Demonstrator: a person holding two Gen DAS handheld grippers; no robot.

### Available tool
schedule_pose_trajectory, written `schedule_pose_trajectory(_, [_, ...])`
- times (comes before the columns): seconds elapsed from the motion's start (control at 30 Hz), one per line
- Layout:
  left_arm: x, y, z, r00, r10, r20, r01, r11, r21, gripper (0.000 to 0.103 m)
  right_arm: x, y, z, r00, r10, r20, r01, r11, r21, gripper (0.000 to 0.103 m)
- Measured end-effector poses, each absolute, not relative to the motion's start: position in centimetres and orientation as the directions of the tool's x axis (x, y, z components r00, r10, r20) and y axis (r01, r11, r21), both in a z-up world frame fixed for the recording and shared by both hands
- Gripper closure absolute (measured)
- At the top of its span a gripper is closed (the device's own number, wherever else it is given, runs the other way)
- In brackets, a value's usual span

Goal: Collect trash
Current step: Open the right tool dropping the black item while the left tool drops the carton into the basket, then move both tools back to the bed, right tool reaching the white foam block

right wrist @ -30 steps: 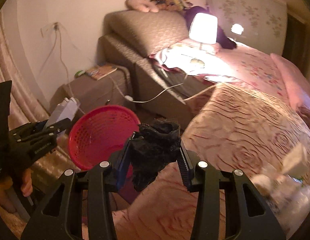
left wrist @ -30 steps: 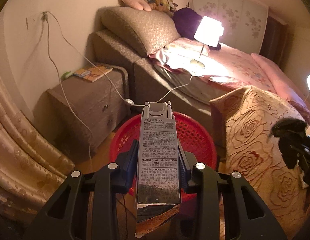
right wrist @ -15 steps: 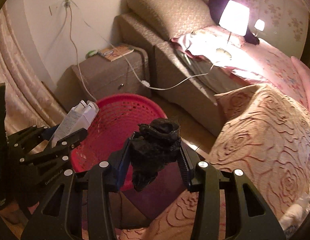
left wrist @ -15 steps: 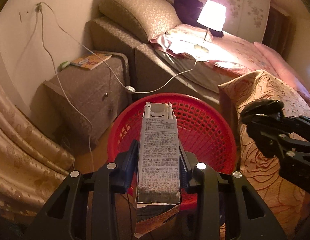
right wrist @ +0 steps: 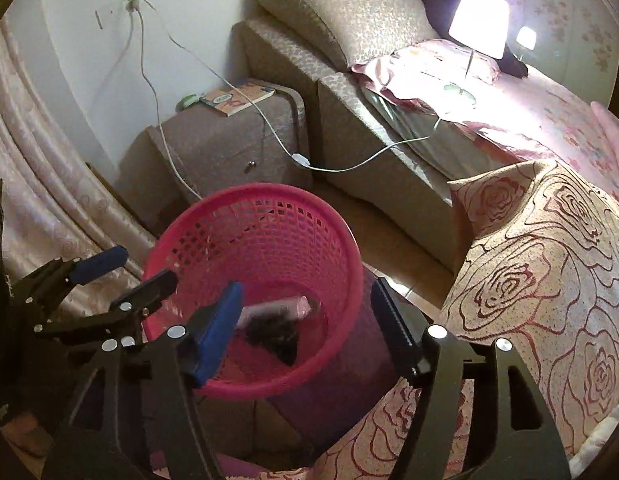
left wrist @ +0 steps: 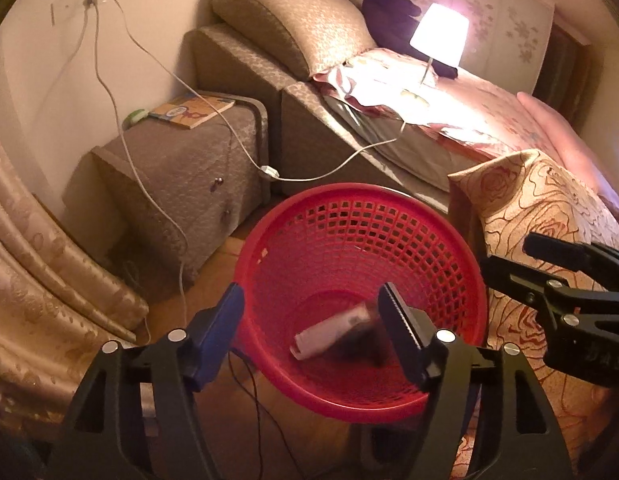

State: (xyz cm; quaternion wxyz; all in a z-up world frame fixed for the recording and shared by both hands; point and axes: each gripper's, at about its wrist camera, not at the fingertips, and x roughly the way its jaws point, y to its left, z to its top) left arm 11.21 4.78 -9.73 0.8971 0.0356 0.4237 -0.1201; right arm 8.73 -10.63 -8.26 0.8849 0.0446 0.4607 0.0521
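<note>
**Trash lands in red basket**

Both grippers hang over the red basket (left wrist: 361, 216), jaws opening with nothing between them: left gripper (left wrist: 313, 320), right gripper (right wrist: 305, 308). Inside lie the white carton (left wrist: 333, 330) and the crumpled black scrap (right wrist: 275, 334), touching.

A lit lamp (left wrist: 439, 34) stands on the bed (left wrist: 469, 120), casting warm light over pink bedding. A brown headboard cushion (left wrist: 293, 28) leans on the pale wall (left wrist: 41, 72). Beside the bed is a padded nightstand (left wrist: 189, 168) with a book (left wrist: 191, 109) on top. White cables (left wrist: 109, 92) hang from a wall socket. A curtain (left wrist: 33, 272) falls at left; the floor (left wrist: 213, 292) is wooden.
</note>
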Motion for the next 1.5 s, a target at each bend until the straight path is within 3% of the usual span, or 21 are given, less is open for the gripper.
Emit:
schedule_pose_trajectory(0.17, [11.0, 5.0, -9.2, 0.63, -0.17, -0.758, 0.234, 0.972, -0.023, 0.031, 7.6, -11.7, -7.7, 0.587, 0.121, -0.8, -0.006, 0.989, 0.145, 0.032])
schedule_pose_trajectory(0.7, [8.6, 2.6, -8.0, 0.64, -0.206, -0.74, 0.284, 0.959, -0.021, 0.03, -0.7, -16.2, -3.0, 0.687, -0.017, -0.727, 0.16, 0.979, 0.128, 0.031])
schedule_pose_trajectory(1.03, [4.7, -2.1, -6.5, 0.627, -0.313, -0.713, 0.424, 0.905, -0.025, 0.026, -7.0, -21.0, -0.7, 0.713, -0.106, -0.693, 0.283, 0.948, 0.145, 0.027])
schedule_pose_trajectory(1.5, [-1.4, -8.3, -6.5, 0.539, -0.452, -0.711, 0.618, 0.785, -0.03, 0.025, -17.5, -29.6, 0.4, 0.655, -0.34, -0.675, 0.543, 0.833, 0.108, 0.026])
